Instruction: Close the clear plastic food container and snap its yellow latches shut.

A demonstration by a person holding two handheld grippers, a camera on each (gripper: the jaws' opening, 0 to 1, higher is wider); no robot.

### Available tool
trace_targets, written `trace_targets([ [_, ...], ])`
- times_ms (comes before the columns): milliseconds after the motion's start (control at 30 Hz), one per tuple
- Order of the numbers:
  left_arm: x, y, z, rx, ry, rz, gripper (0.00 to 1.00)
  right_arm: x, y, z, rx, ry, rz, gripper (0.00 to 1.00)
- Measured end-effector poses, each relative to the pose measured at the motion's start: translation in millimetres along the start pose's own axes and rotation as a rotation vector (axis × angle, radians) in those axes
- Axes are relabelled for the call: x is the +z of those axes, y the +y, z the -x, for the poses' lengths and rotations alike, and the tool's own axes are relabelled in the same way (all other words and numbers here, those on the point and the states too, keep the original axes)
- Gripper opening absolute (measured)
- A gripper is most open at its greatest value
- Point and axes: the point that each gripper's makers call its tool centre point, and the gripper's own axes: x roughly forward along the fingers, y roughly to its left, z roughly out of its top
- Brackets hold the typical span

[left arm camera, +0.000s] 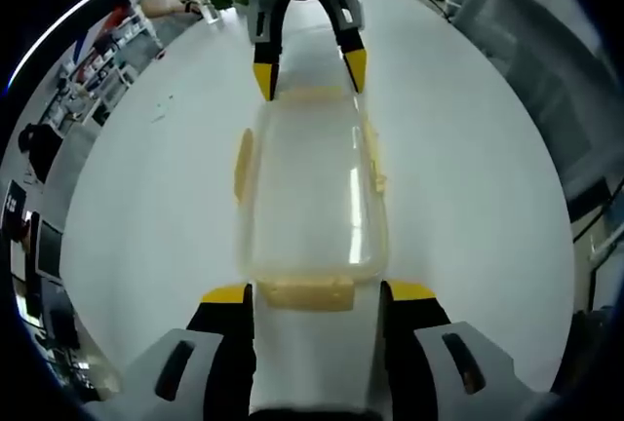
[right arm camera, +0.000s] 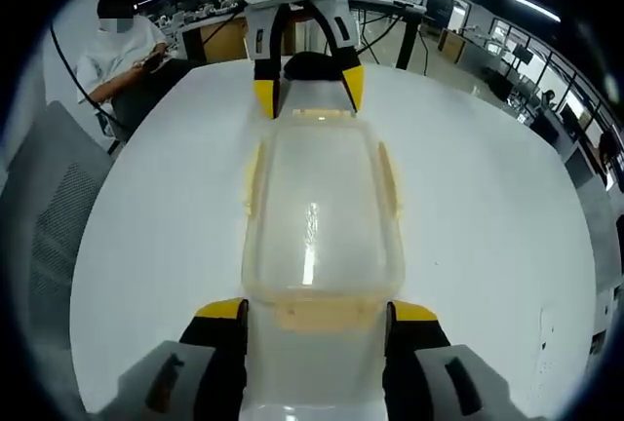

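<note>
I have the white counter (left arm camera: pixel 468 197) under me, and the clear plastic food container (left arm camera: pixel 310 192) lies lengthwise on it between my two grippers, lid already seated. I judge I'm at the latching step: the left gripper (left arm camera: pixel 317 294) has its jaws spread wide either side of one end latch (left arm camera: pixel 310 293), gripping nothing, and the right gripper (right arm camera: pixel 317 314) stands likewise released astride the opposite end latch (right arm camera: pixel 318 316). Next, I think, each end flap needs pressing down until it clicks, then the long sides. The container looks empty and cloudy-clear, with pale yellow side latches (right arm camera: pixel 388 179) flared slightly outward, seemingly not yet snapped.
</note>
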Motion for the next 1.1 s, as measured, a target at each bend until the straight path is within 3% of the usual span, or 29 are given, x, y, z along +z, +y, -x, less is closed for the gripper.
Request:
trace_targets([
  [200,-0.4,1.6,-0.9,-0.012,0.001,-0.014,0.46,-0.5,0.6,-1.9,0.009,0.002,-0.03,0.51],
  [600,0.3,0.2,-1.0,-0.036,0.005,-0.015,0.44,-1.1,-0.6,0.1,0.016,0.006,-0.01,0.43],
  [667,-0.1,0.5,-1.2,-0.039,0.007,-0.025,0.44,-2.1,-1.9,0.0,0.018,0.015,-0.002,0.37],
  [767,-0.3,1.5,-0.5,-0.041,0.009,-0.044,0.41,-2.6,-2.3,0.7,0.021,0.017,0.0,0.37],
  [800,-1.0,6.9,-0.5,-0.014,0.016,-0.072,0.37,-2.5,-1.6,0.8,0.023,0.017,0.009,0.37],
  [1100,-1.6,2.6,-1.2,-0.023,0.034,-0.044,0.38,-2.0,-1.9,0.4,0.021,0.041,0.005,0.37],
])
